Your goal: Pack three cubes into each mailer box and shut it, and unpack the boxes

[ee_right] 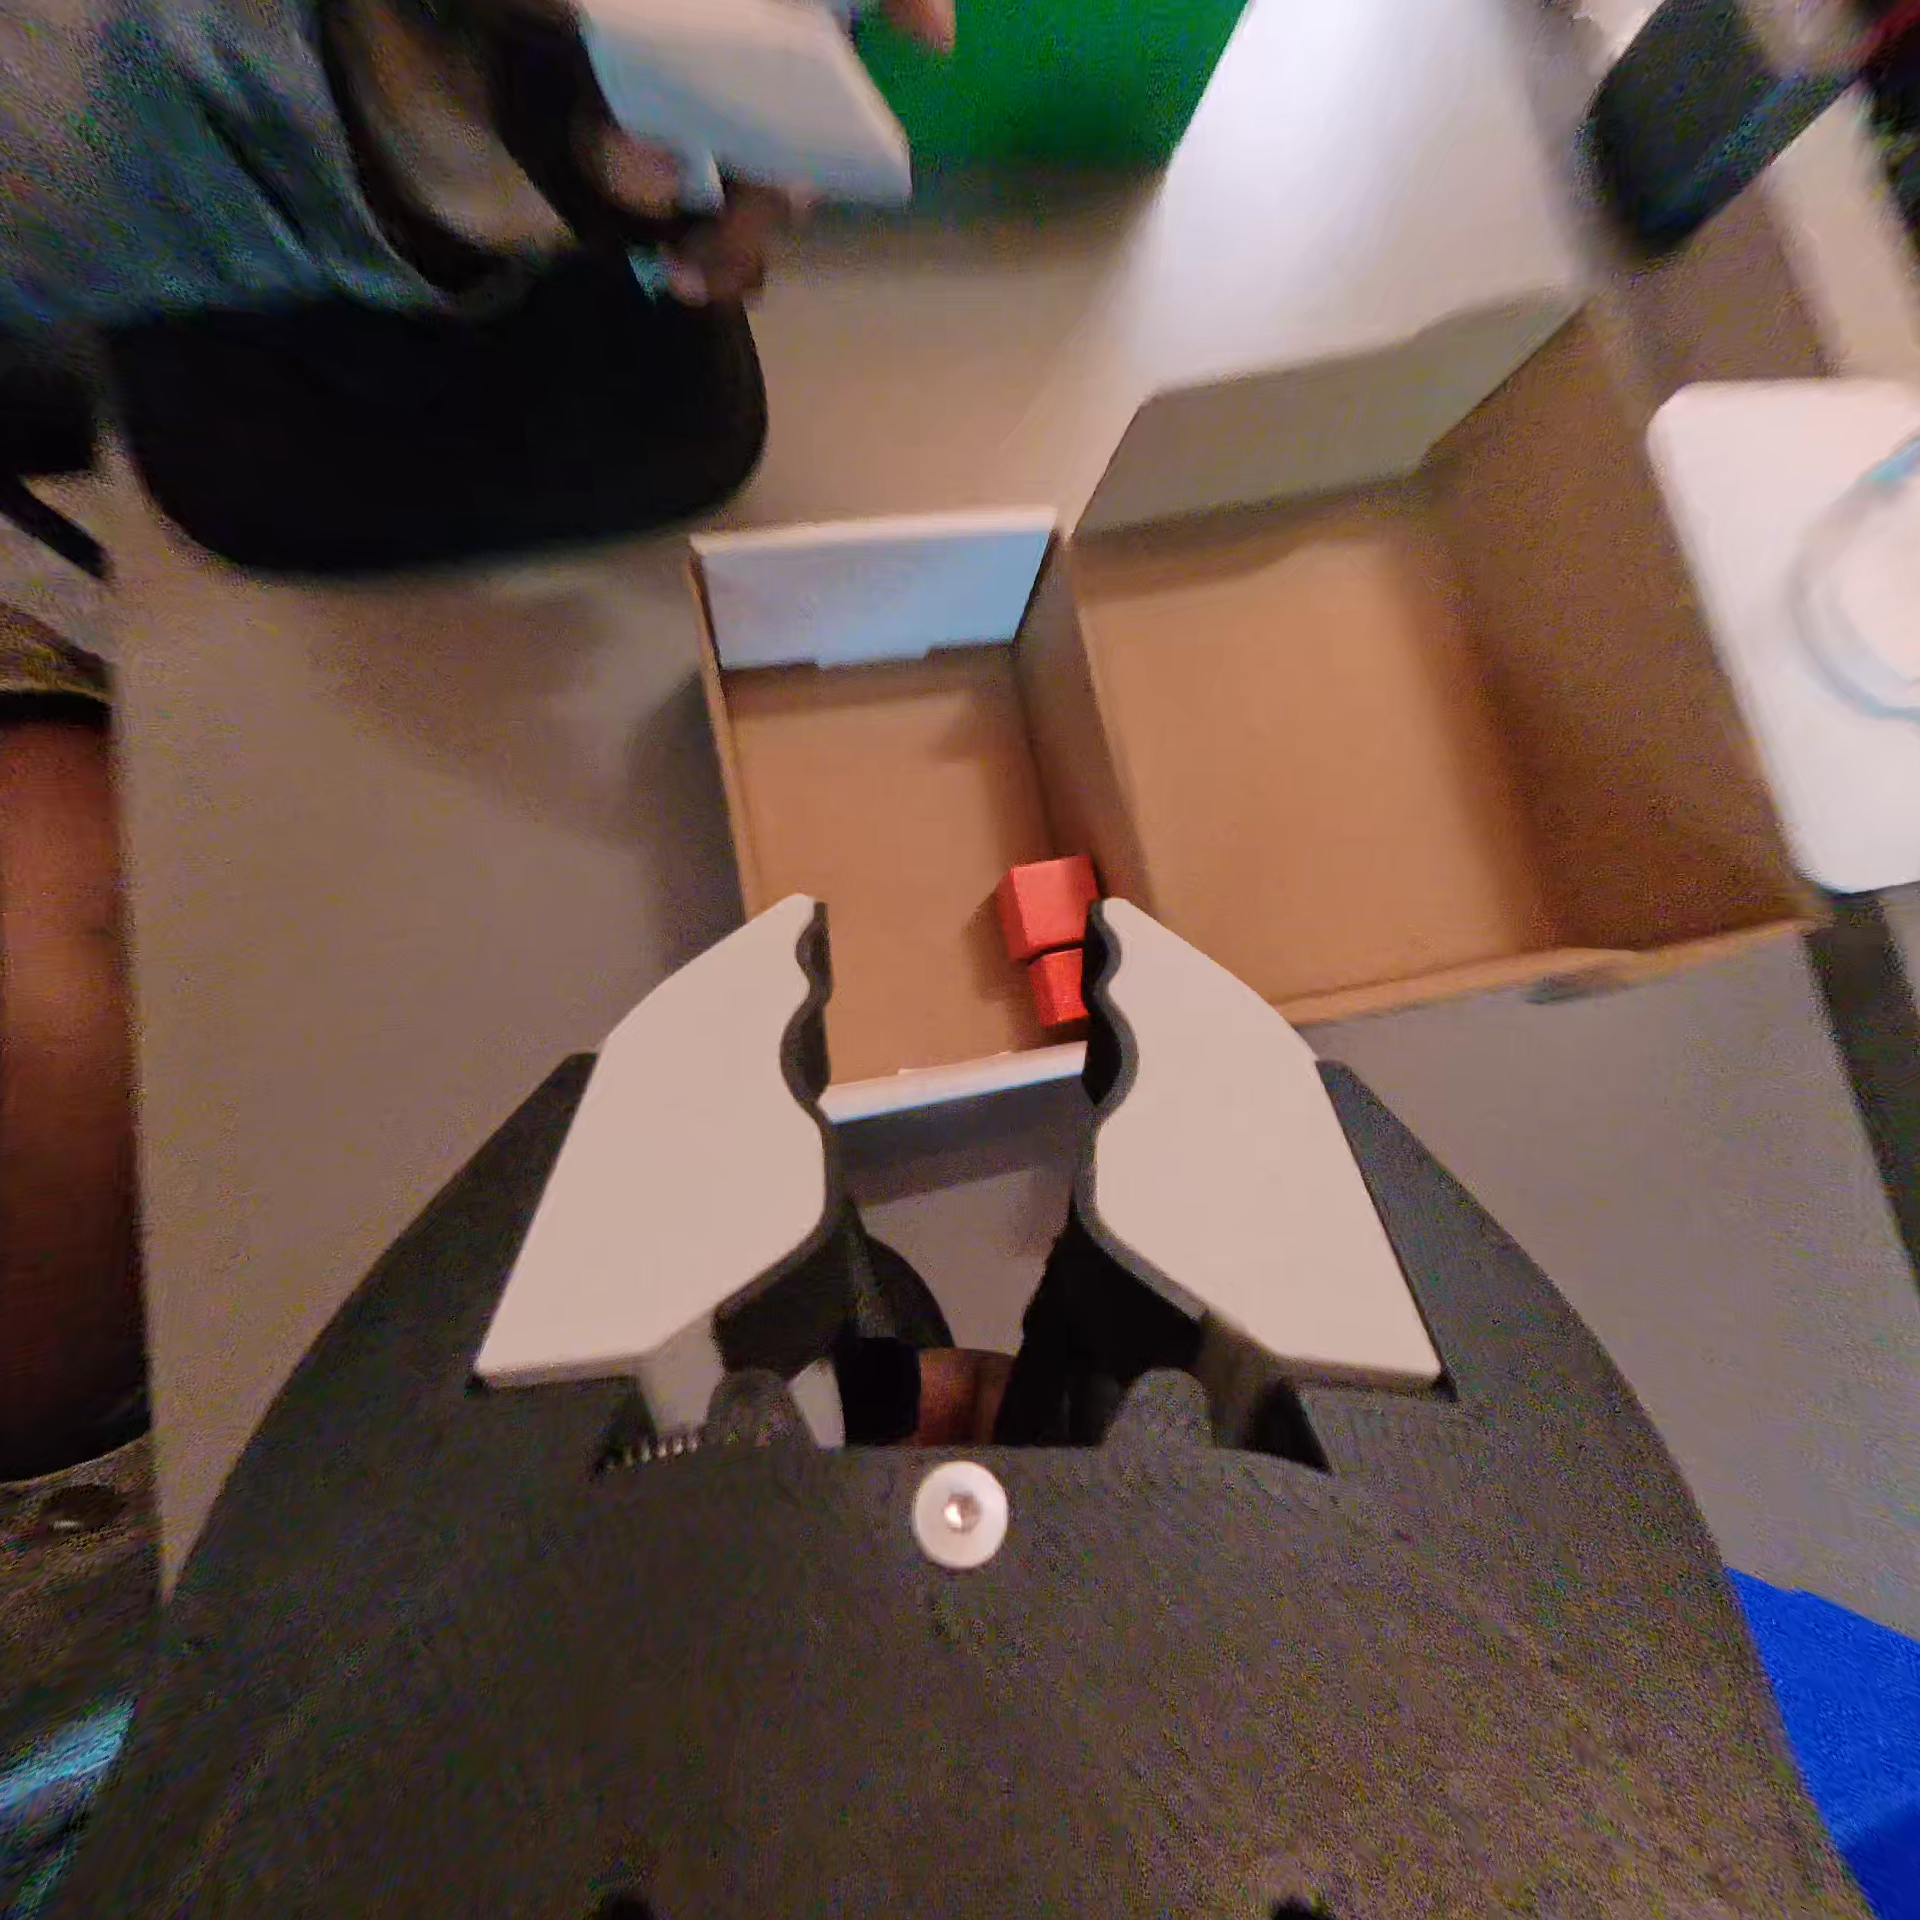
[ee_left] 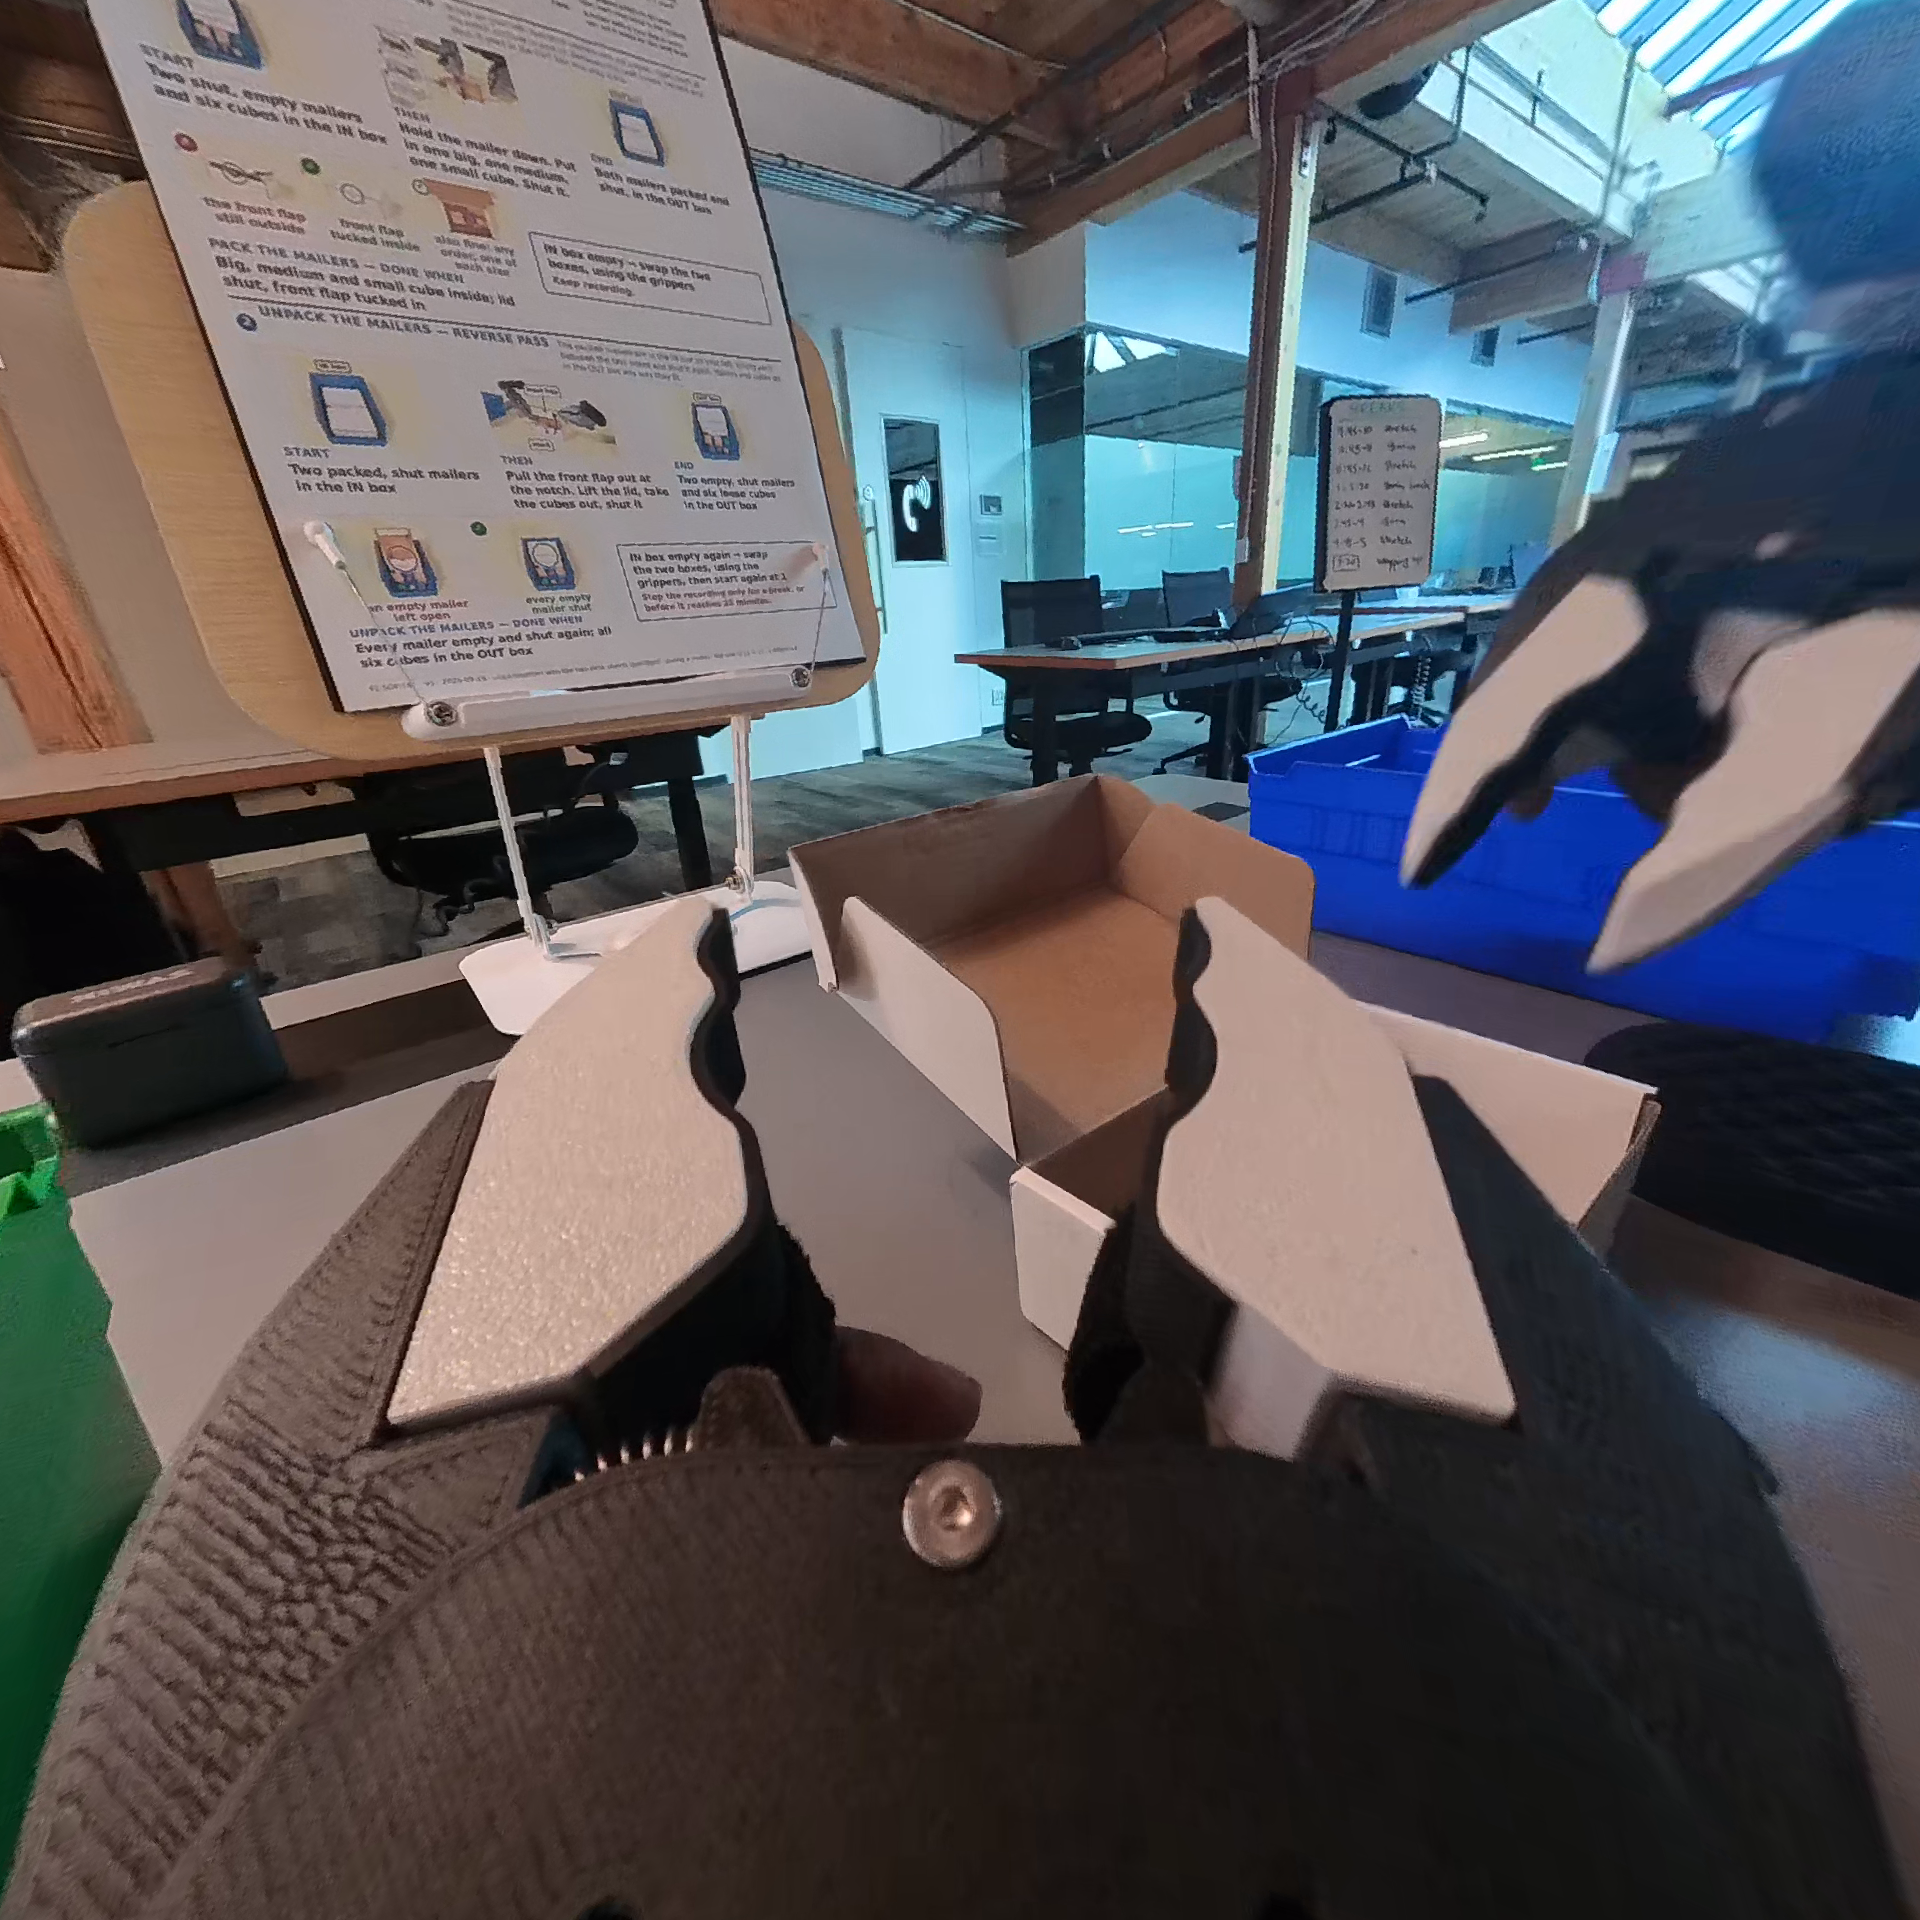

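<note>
A white mailer box with a brown inside stands open on the grey table, its lid folded back to the right. Two red cubes lie inside against the lid-side wall, a bigger one and a smaller one. My right gripper is open and empty, above the box's near edge. My left gripper is open and empty, with the box just ahead of it; from there the cubes are hidden. The right gripper shows blurred at the upper right of the left wrist view.
A blue bin stands behind the box on the right and a green bin at the left. An instruction sheet on a white stand is behind the box. A dark case sits at the left. The dark case is about 35 cm from my left fingertips and 50 cm from my right.
</note>
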